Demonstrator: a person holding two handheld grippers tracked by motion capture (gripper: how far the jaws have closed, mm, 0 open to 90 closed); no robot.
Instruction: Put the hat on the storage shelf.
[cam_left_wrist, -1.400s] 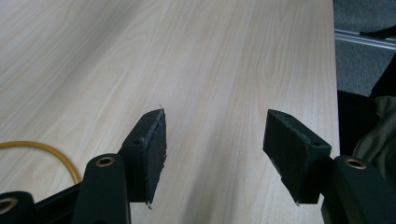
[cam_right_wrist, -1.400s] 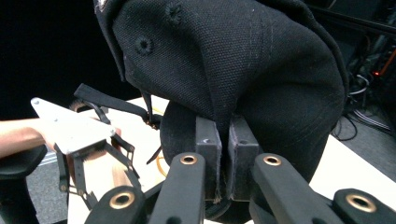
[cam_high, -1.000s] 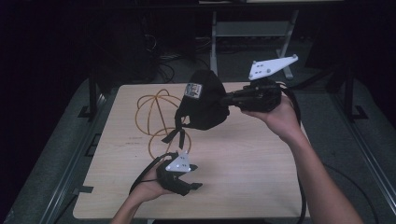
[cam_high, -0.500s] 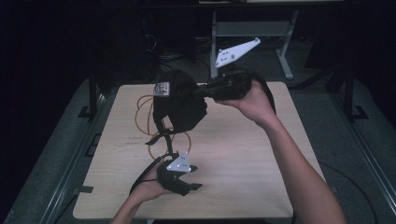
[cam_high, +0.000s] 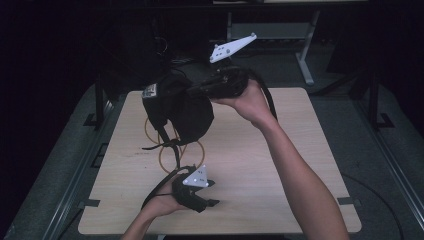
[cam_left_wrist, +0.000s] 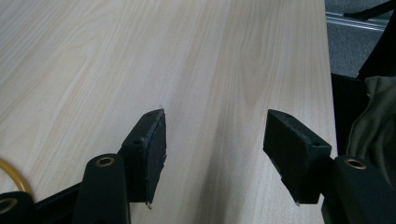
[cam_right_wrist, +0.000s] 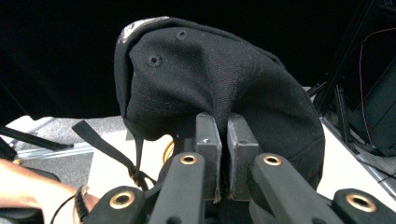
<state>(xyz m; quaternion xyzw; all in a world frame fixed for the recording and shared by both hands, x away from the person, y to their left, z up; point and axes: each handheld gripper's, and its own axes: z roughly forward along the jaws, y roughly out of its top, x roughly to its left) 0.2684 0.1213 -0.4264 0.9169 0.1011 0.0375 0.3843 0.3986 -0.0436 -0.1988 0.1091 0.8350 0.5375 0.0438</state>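
A black cap (cam_high: 181, 107) with a white label hangs in the air over the left half of the wooden table (cam_high: 280, 165). My right gripper (cam_high: 198, 90) is shut on the cap's fabric, and in the right gripper view the jaws (cam_right_wrist: 223, 126) pinch the cap (cam_right_wrist: 219, 70) with its strap dangling below. Under the cap, orange wire hoops (cam_high: 166, 151) lie on the table. My left gripper (cam_high: 212, 193) rests near the front edge, pointing right. Its jaws stand open over bare wood (cam_left_wrist: 215, 135) with nothing between them.
A metal frame with legs (cam_high: 305, 60) stands on the dark floor behind the table. A black rail (cam_high: 95, 150) runs along the table's left side. A bit of the orange hoop (cam_left_wrist: 9, 173) lies by the left gripper's base.
My right gripper has carried the cap leftward and a little lower, over the orange hoops. The left gripper has stayed in place, open.
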